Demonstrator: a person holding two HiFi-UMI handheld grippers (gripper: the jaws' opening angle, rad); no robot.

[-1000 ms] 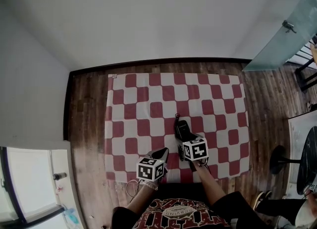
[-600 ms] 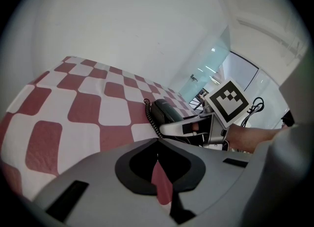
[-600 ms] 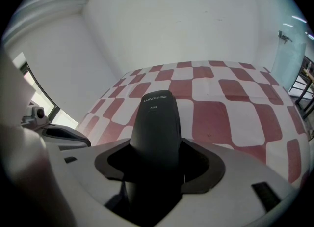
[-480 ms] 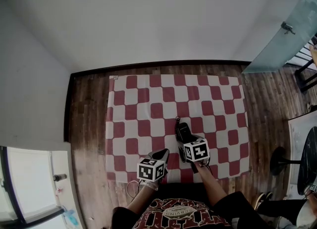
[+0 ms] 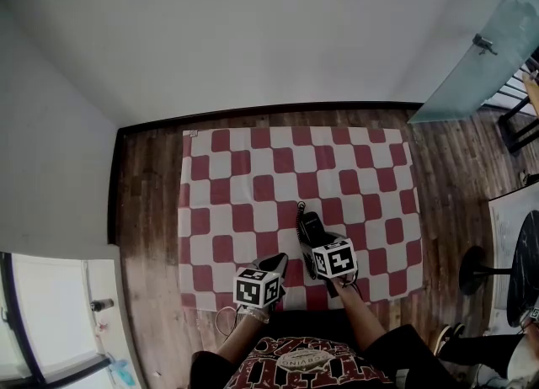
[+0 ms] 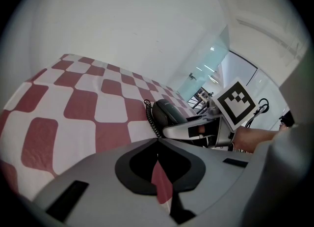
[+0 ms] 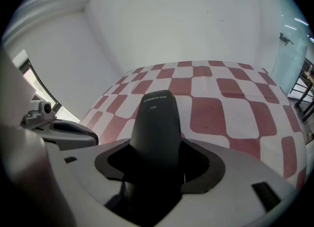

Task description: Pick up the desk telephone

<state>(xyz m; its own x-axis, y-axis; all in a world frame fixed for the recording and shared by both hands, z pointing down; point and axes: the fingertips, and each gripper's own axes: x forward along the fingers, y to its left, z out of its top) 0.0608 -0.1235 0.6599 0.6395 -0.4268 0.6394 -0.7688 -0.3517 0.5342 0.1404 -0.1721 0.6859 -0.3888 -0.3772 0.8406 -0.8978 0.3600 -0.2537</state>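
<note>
We grip the telephone with our right claw. In the right gripper view its jaws press on either side of the dark body, which juts out from between them over the checked cloth, with small pale print on its far end. We cannot tell whether its underside touches the cloth or hangs just above it.

From the head view the telephone sits right of the middle of the red and white cloth, towards the near edge. The marker cube of the right claw is just behind it, with our right hand under the cube. A black coiled cord shows at the telephone's far left corner. In the left gripper view the cord curls down the near side of the telephone, and the right claw reaches in from the right with its cube tilted above it.

Our left claw is near the cloth's near edge, left of the telephone and apart from it. Its own view shows the jaws brought together at the tips, holding nothing; only a sliver of cloth shows through the slit below.

The cloth lies square to a white wall, with wooden floor along its left and right sides. A glass panel leans across the upper right corner.
</note>
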